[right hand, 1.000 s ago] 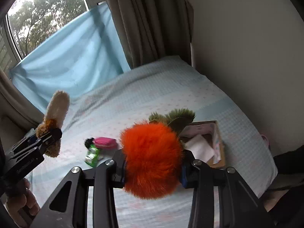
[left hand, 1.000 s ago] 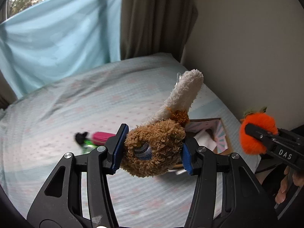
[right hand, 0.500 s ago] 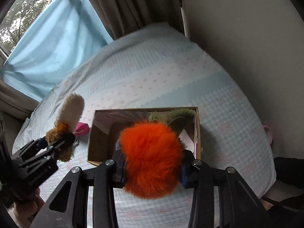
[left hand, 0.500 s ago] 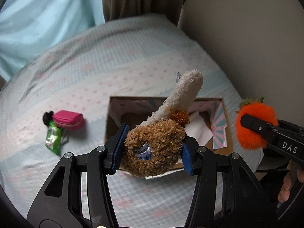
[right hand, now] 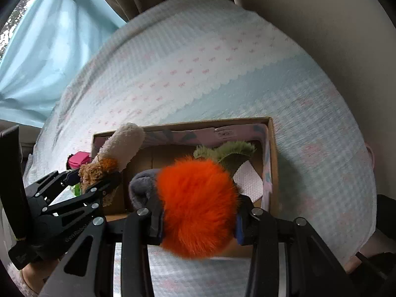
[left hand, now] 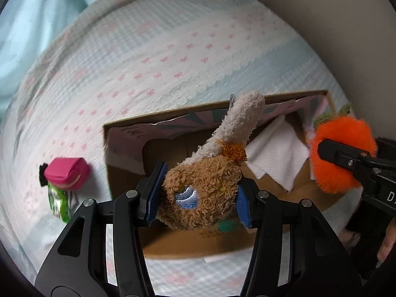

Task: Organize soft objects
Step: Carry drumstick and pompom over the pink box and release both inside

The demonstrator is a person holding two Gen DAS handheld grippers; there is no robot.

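Your left hand-held gripper clamps the brown plush; your right hand-held gripper grips the orange pompom, both above the cardboard box.

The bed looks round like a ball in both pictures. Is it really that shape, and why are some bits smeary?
Left wrist view: the fisheye lens bows the bedspread and darkens the corners; the pink pouch and the sheet around it are motion-smeared, while the brown plush toy in the left gripper stays sharp. Right wrist view: same bulge; soft daylight, and the orange fluffy toy in the right gripper sits close and slightly soft.
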